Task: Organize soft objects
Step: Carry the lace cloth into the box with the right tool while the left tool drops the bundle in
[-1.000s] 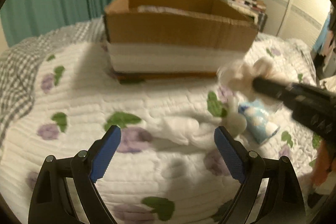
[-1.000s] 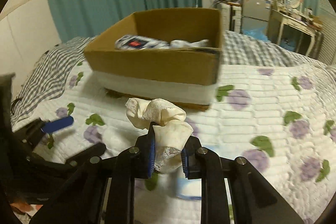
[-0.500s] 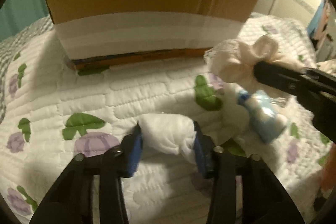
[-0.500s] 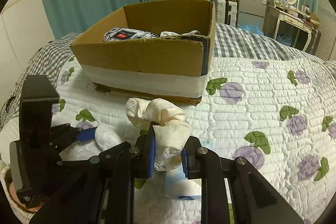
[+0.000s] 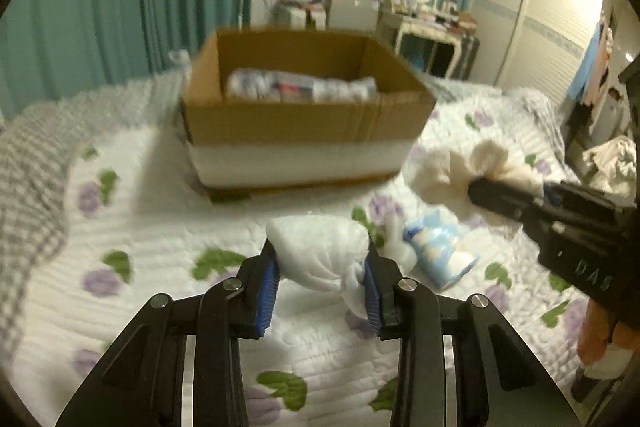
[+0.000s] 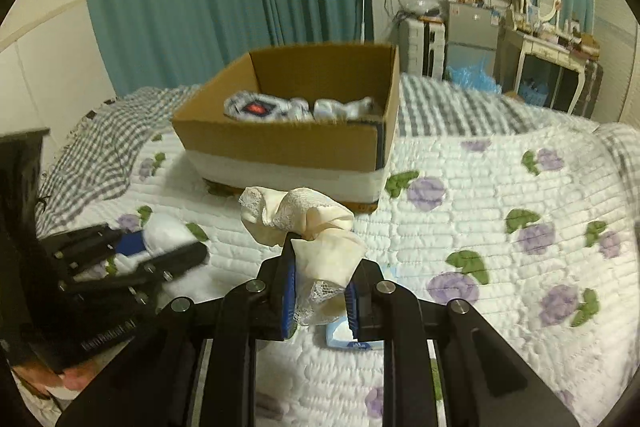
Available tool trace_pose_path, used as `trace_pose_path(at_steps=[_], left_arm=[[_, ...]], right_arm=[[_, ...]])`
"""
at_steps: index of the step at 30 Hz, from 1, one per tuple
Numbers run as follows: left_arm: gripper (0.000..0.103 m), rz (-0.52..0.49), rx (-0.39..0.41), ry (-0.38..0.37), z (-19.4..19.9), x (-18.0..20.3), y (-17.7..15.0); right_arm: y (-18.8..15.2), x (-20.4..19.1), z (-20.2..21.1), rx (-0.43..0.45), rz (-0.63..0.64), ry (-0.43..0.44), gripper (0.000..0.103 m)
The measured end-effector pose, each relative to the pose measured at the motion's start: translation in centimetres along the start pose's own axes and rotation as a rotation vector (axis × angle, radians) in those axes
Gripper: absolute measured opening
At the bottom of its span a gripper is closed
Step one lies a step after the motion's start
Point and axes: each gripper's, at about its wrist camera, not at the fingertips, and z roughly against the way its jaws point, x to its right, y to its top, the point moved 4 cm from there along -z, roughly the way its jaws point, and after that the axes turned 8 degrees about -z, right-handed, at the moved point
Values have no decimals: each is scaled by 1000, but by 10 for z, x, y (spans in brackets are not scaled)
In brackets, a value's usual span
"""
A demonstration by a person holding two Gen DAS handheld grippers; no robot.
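Cardboard box (image 5: pixel 304 115) sits in the upper middle of both views, straight ahead of my two grippers, open side up, with rolled soft items already lying inside it. My left gripper (image 5: pixel 320 277) is clamped on a white rolled bundle (image 5: pixel 320 251), whose long axis runs crosswise between the blue pads, low in the centre of the left view and lifted clear of the quilt (image 5: pixel 132 227). My right gripper (image 6: pixel 320 291) is closed on a cream lace-edged cloth (image 6: pixel 308 227) that bunches up above the fingers, low in the centre of the right view. A pale blue roll (image 5: pixel 440 255) lies on the quilt just right of the white bundle, not yet picked up.

What the coming move turns on, as I judge it, is that the box lies forward of both loads, with its near wall between them and the inside. From the left view the box is almost dead ahead; from the right view it sits slightly left of centre. Either load must rise over that wall before I let go.
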Motion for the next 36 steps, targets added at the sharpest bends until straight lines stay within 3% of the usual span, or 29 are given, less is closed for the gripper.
trace_pose_path(at_steps=[7,16,22,31,34,36], left_arm=[[35,-59,107,27,51,8,42],[35,-106,199,97,68,-2,96],[36,-122,211,128,41,-18,131],[42,-103,172,123,-41,-52,168],[55,-123,166,127,-67,-56,170],[58,-126,164,141,-83,-59,170]], right_arm=[[22,-13,42,66,10,0,19],[78,-29,62,152,69,-12,19],[125,-33,41,179,81,-12,19],[173,-28,-46,126,69,0,19],[177,-20,-82,91,55,9,19],[178,-16,-103,74,52,7,19]])
